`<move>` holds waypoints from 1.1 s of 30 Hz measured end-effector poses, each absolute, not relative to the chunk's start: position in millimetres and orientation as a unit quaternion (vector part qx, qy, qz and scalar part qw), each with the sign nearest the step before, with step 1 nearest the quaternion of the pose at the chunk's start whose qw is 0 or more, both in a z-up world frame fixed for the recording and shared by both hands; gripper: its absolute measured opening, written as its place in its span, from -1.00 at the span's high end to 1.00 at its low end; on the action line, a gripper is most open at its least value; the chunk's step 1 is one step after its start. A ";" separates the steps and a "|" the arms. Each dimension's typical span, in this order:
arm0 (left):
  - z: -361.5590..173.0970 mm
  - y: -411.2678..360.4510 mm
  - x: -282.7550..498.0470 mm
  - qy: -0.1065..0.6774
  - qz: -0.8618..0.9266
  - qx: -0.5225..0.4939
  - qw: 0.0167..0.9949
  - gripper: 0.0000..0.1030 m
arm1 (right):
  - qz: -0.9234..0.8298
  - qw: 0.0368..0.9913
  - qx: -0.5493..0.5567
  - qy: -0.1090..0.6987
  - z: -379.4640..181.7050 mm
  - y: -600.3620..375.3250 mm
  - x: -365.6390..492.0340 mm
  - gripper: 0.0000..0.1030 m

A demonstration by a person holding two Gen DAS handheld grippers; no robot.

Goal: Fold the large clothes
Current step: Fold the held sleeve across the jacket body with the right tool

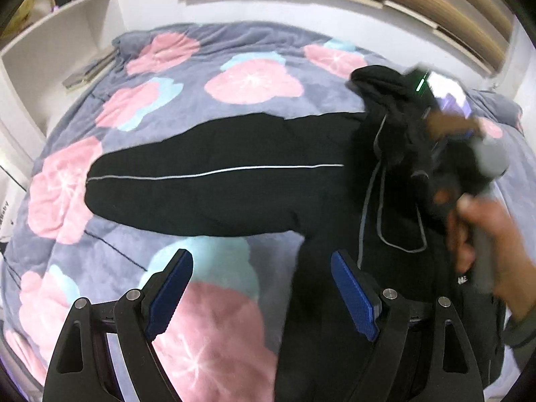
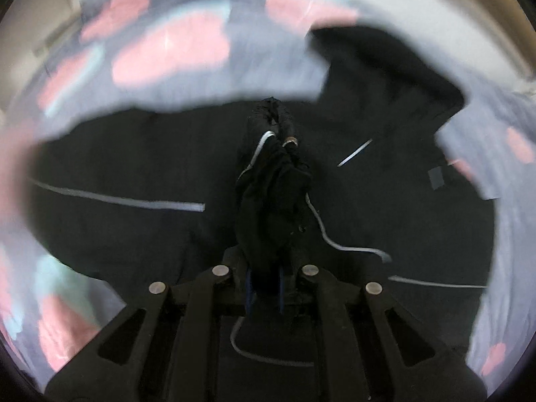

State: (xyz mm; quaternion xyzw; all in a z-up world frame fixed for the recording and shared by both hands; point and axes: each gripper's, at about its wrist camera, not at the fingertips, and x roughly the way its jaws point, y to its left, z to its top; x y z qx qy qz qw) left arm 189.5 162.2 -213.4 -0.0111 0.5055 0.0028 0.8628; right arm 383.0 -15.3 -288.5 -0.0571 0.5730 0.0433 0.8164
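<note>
The left tool (image 1: 261,288) hangs above the bed with its blue-padded fingers (image 1: 171,291) spread wide and nothing between them. Beyond its fingertips a black hooded jacket (image 1: 234,181) lies on the flowered blanket (image 1: 241,80), one sleeve (image 1: 187,184) stretched flat away to the left of the tool, a thin pale stripe running along it. The jacket's body drops under the right finger of this tool and carries on to the near edge of the view.

To the right of the left tool, blurred, the right hand (image 1: 482,231) holds the right tool's handle above the jacket's hood end.

The right tool (image 2: 264,288) is clamped on a bunch of the jacket's black cloth (image 2: 271,194), which rises in a crumpled ridge straight ahead from between its fingers, with a pale drawcord (image 2: 335,244) trailing off to the tool's right. The rest of the jacket spreads dark beneath it, blanket showing around the edges, heavily blurred.
</note>
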 end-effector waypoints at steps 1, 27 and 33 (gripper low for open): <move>-219.4 164.4 195.7 0.510 0.004 -0.016 0.860 -0.66 | 0.047 0.807 -0.062 0.585 -307.3 -10.1 387.1 0.71; -366.1 -18.8 369.0 0.583 -0.129 -0.003 0.802 -0.65 | -0.070 0.788 0.071 0.608 -363.0 -237.7 349.5 0.21; -362.4 -25.7 359.5 0.576 -0.128 0.028 0.807 -0.66 | -0.082 0.779 0.042 0.620 -377.1 -229.6 360.5 0.21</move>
